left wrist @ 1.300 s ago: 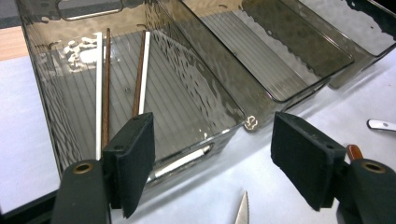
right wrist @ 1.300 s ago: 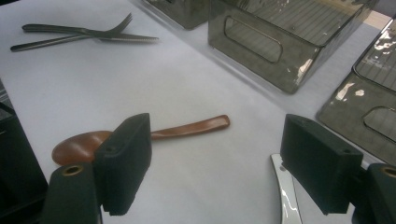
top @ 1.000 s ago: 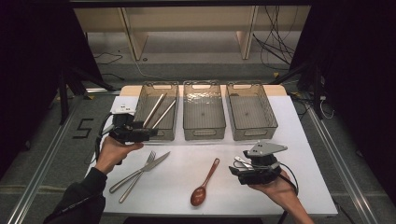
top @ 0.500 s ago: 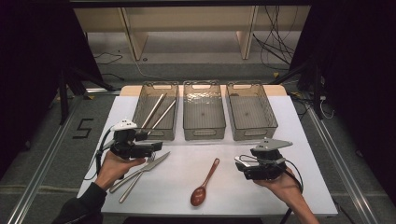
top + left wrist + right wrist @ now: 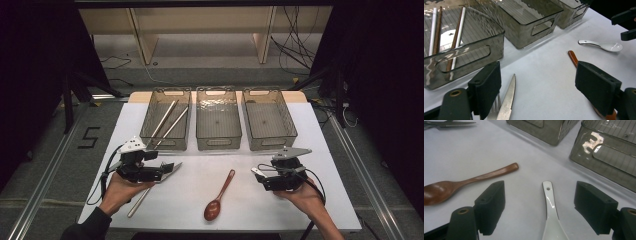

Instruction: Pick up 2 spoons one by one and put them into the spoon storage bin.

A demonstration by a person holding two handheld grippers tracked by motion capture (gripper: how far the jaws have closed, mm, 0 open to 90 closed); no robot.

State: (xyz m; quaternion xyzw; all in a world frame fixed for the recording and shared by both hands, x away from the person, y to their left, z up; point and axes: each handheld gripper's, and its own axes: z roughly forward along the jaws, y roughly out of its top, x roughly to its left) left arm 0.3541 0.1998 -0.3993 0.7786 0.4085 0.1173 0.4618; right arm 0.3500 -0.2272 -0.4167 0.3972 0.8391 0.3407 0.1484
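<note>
At the left of the table [image 5: 320, 145] we hold the left gripper [image 5: 167, 170] low over the knife [image 5: 507, 100] and the fork [image 5: 496, 106], which lie side by side near the left bin [image 5: 150, 137]. Its jaws have just been opening and now stand wide apart — nothing is clamped, and the knife blade lies just beside one pad. Two pairs of chopsticks [image 5: 169, 120] lie slanted inside that left bin; the middle bin [image 5: 218, 142] and the right bin [image 5: 292, 137] stand in a row beside it along the far side. Near the middle, the brown wooden spoon [image 5: 218, 197] lies on the table, bowl toward us. Farther right, our right gripper [image 5: 260, 176] has its jaws spread too — the white ceramic spoon [image 5: 551, 212] lies between them, its handle pointing away, with neither pad pressing on it.
</note>
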